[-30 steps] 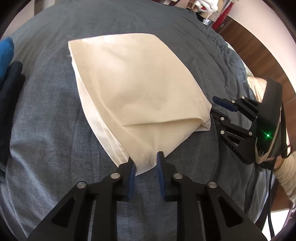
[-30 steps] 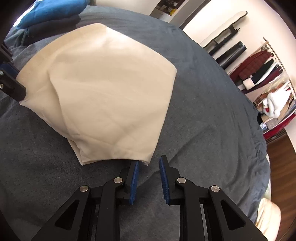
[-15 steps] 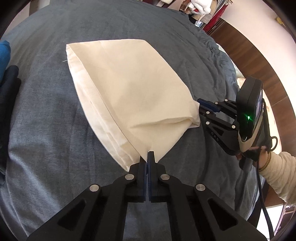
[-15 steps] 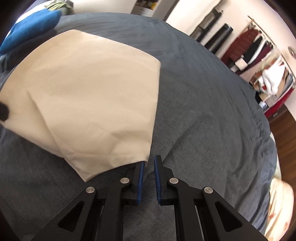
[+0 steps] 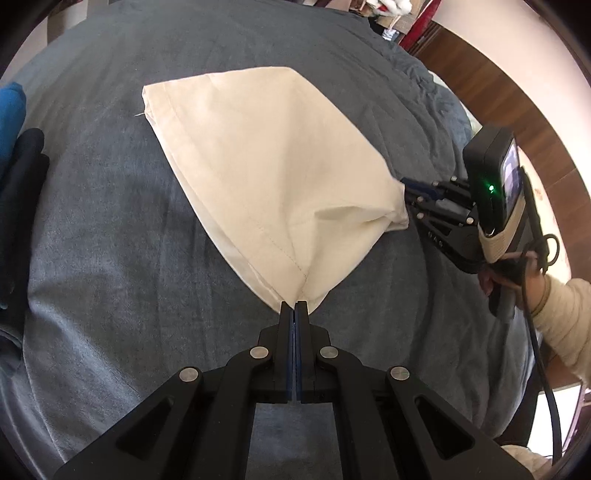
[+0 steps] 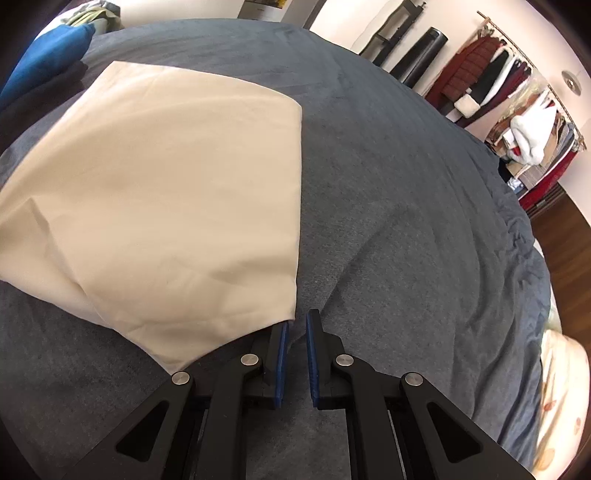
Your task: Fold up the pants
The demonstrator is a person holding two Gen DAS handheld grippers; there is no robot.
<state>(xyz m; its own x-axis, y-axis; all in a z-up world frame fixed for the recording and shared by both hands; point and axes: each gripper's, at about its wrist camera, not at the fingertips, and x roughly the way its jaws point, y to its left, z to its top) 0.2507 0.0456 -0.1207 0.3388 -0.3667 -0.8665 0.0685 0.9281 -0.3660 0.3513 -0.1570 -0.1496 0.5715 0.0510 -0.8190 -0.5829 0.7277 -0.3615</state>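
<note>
A bed [image 6: 406, 184] covered in a grey-blue spread fills most of both views. Beyond it stands a pale wall [image 6: 369, 22], with a clothes rail [image 6: 517, 92] of red, black and white garments hanging along it. Dark wooden floor [image 5: 517, 96] borders the bed. Folded blue and dark clothes [image 5: 14, 147] lie at one edge. Daylight is soft.

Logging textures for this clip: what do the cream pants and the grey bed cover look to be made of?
Pants: thin, matte woven cloth, likely cotton; soft creases and a stitched seam show near the left gripper. Bed cover: matte grey fabric with a faintly heathered, denim-like look and soft wrinkles; the exact fibre cannot be told.
</note>
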